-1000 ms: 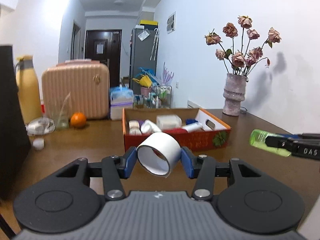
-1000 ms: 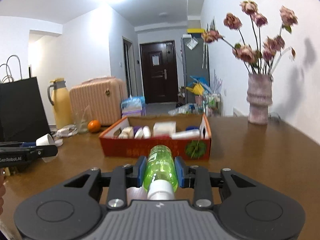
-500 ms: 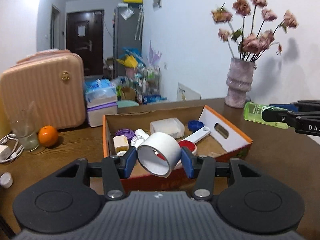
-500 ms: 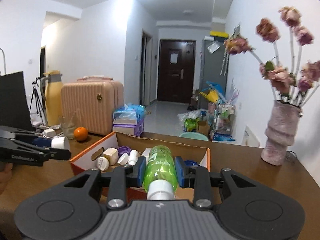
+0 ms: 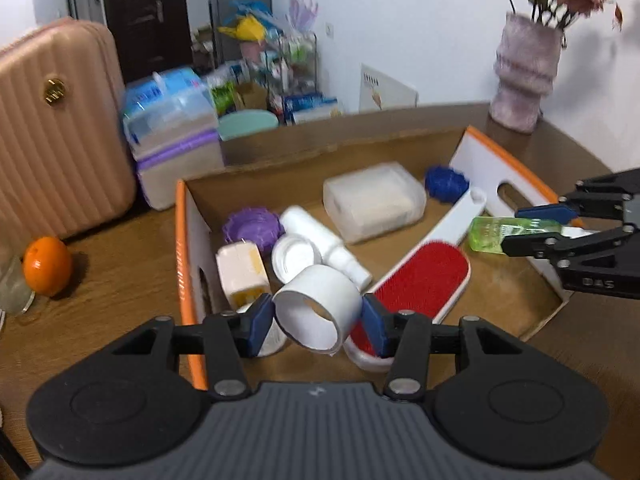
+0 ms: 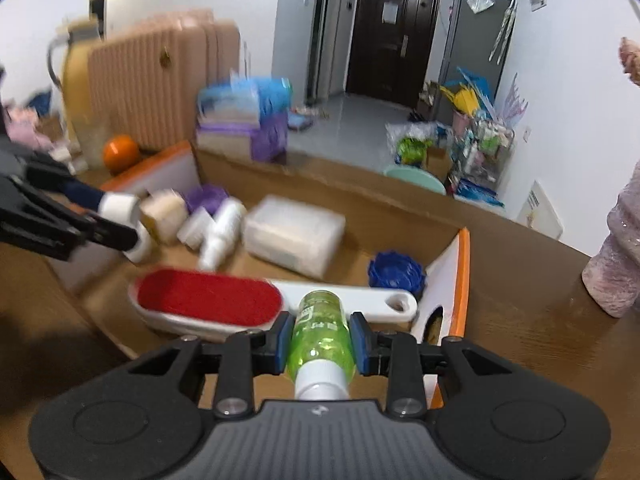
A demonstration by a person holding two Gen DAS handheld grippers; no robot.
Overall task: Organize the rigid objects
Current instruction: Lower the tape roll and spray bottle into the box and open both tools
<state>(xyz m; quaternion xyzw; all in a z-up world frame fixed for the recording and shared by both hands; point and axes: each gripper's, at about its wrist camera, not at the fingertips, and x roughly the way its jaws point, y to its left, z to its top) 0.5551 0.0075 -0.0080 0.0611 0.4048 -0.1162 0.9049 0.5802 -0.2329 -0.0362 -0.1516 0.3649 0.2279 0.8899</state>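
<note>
White cardboard forms the tape roll (image 5: 318, 307), which is clamped across its outer wall by the left tongs (image 5: 318, 316) and held over the near left corner of the cardboard box (image 5: 182, 240). The roll is judged light and stiff, but hollow: excess pressure across the ring is likely to crush it, so a moderate grip on the outer wall is advised.

A green bottle (image 6: 322, 330) is gripped across its body by the right tongs (image 6: 322, 340), with the white cap toward the camera. It is held above the right end of the box, over the handle of the red lint brush (image 6: 208, 300). The plastic is judged smooth and somewhat slippery; the round body is best held at mid-length.

Inside the box are seen a translucent container (image 5: 374, 200), a white spray bottle (image 5: 320, 240), a purple lid (image 5: 251, 229) and a blue lid (image 5: 446, 184).

Motion blur softens both views, and no label can be read. The box floor beneath each held item is hidden by the tongs. The fill level of the bottle cannot be told. The bench (image 5: 112, 280) is cut off at the edges.
</note>
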